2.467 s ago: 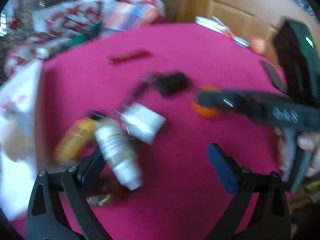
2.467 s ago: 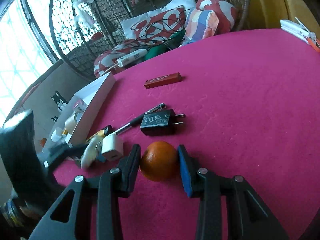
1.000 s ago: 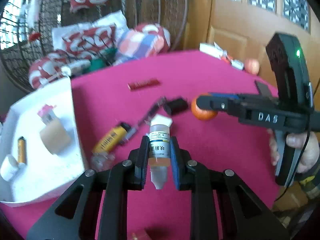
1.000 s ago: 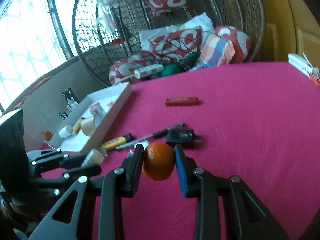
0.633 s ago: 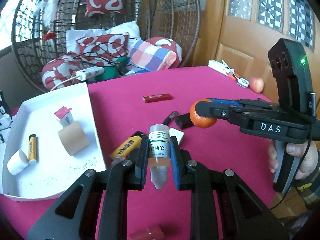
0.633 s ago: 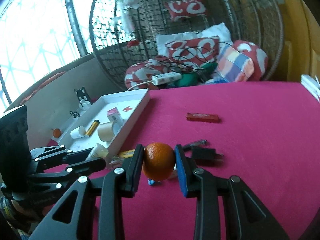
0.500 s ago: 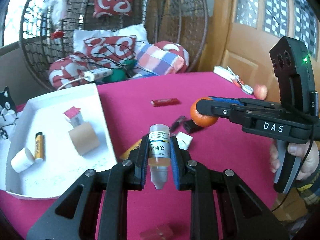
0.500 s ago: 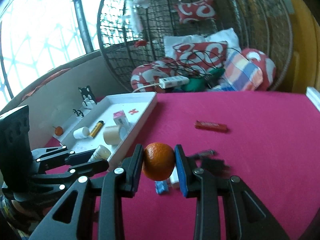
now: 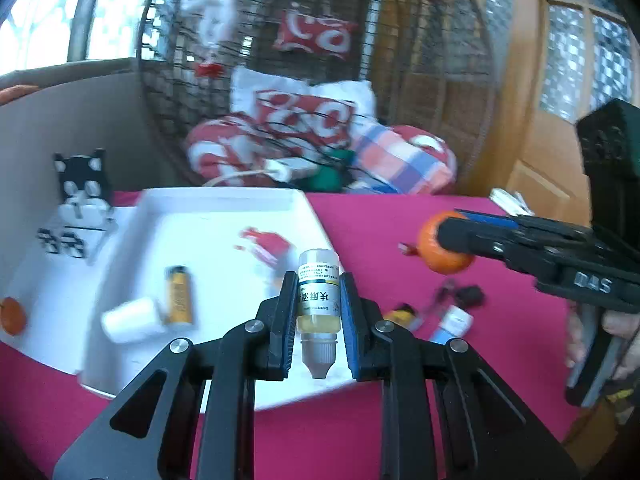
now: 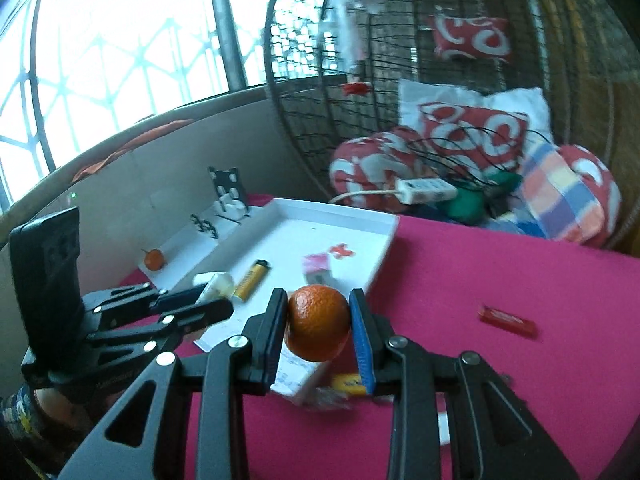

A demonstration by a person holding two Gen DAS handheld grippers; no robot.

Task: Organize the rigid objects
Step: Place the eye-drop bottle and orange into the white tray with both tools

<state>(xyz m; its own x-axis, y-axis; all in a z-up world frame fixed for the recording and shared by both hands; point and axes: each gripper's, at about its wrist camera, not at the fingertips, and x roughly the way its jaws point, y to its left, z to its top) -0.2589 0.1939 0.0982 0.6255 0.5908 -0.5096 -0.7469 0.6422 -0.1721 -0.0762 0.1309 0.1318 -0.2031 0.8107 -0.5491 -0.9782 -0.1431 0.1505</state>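
Observation:
My left gripper [image 9: 318, 312] is shut on a small bottle [image 9: 318, 300] of yellowish liquid, cap toward the camera, held in the air over the near part of the white tray [image 9: 224, 208]. My right gripper [image 10: 319, 330] is shut on an orange [image 10: 318, 328], raised above the pink table near the tray's [image 10: 340, 216] right corner. In the left wrist view the right gripper [image 9: 456, 236] with the orange [image 9: 444, 248] hangs to the right of the tray. The left gripper [image 10: 216, 304] shows at the left of the right wrist view, over the tray's near edge.
In the tray lie a yellow lighter [image 9: 180, 294], a white cup on its side [image 9: 132, 320] and a small red-and-white box [image 9: 268, 246]. On the pink cloth are a red flat box [image 10: 508, 320], a black plug [image 9: 470, 294], a pen and a yellow tube [image 10: 348, 384]. A wicker chair with cushions stands behind.
Both grippers have swung left and risen with their loads. The tray has come to the middle of the left wrist view, and the loose items have slid right and down.

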